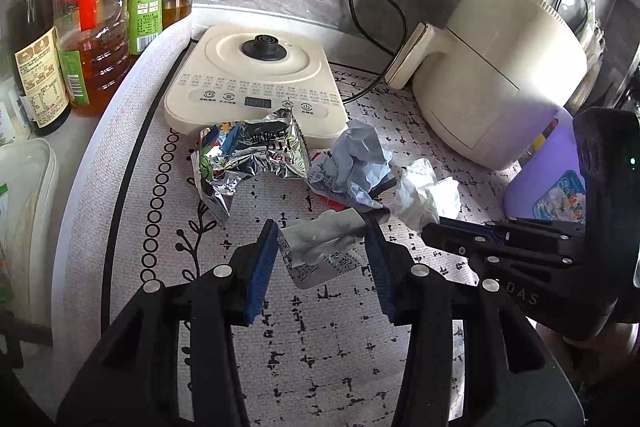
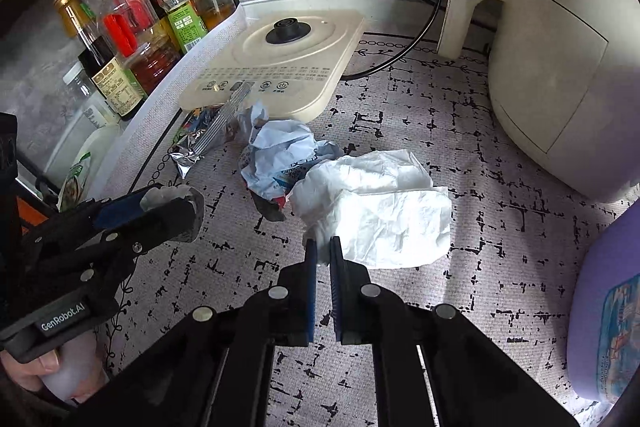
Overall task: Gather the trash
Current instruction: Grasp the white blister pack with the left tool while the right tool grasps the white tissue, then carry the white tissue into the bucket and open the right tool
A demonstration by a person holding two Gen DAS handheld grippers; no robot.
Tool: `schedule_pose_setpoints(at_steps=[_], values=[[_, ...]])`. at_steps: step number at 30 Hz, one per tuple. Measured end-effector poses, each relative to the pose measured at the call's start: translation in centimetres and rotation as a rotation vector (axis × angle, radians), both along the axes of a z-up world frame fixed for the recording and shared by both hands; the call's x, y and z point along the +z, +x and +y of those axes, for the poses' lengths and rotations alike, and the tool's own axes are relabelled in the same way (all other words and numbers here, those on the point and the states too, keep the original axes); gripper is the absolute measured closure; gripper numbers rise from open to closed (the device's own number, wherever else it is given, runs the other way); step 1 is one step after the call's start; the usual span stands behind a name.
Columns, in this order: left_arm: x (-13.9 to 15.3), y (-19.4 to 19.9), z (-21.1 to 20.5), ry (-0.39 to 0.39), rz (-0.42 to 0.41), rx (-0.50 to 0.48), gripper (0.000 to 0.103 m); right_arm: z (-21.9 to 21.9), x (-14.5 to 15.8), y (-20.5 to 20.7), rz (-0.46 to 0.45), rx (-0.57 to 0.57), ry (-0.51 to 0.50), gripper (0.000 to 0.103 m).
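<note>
The left hand-held gripper clamped a foil scrap; the right hand-held gripper pinched the white tissue, ready for lifting off the bench.

Left gripper tilts down, jaws partly apart, clamping a wrapper; right gripper pinches a tissue, jaws nearly together.

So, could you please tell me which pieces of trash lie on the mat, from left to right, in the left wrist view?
Foil snack wrapper → crumpled blue paper → white tissue. The small foil packet held in the left gripper sits in front of these, so I leave it out.
</note>
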State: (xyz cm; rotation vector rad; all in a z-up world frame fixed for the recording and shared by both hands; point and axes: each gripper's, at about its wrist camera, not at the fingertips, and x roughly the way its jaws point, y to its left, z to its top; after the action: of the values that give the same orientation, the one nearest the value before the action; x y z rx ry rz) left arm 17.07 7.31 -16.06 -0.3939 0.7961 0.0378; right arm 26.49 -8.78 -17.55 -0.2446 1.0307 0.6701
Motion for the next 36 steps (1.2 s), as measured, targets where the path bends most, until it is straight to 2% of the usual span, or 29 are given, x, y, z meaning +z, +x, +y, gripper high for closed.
schedule_pose_setpoints(at_steps=[4, 11, 15, 25, 31, 36], values=[[1.0, -1.4, -0.4, -0.023, -0.016, 0.090, 0.058, -1.8, 1.7, -0.9, -0.018, 0.030, 0.021, 0.096], [3.3, -4.3, -0.9, 0.023, -0.020, 0.200, 0.058, -4.1, 4.8, -2.2, -0.041, 0.094, 0.101, 0.096], [4.5, -5.9, -1.2, -0.029, -0.040, 0.277, 0.058, -5.1, 6.7, -3.2, -0.071, 0.155, 0.120, 0.096], [8.7, -7.4, -4.4, 0.033, -0.106, 0.322, 0.058, -9.2, 13.6, -4.6, -0.199, 0.221, 0.219, 0.096], [10.9, -7.6, -6.9, 0.079, -0.150, 0.337, 0.058, -13.3, 17.6, -4.2, -0.269, 0.203, 0.291, 0.096], [11.9, -7.3, -8.8, 0.092, -0.165, 0.346, 0.058, -16.2, 19.6, -2.6, -0.312, 0.174, 0.319, 0.096]])
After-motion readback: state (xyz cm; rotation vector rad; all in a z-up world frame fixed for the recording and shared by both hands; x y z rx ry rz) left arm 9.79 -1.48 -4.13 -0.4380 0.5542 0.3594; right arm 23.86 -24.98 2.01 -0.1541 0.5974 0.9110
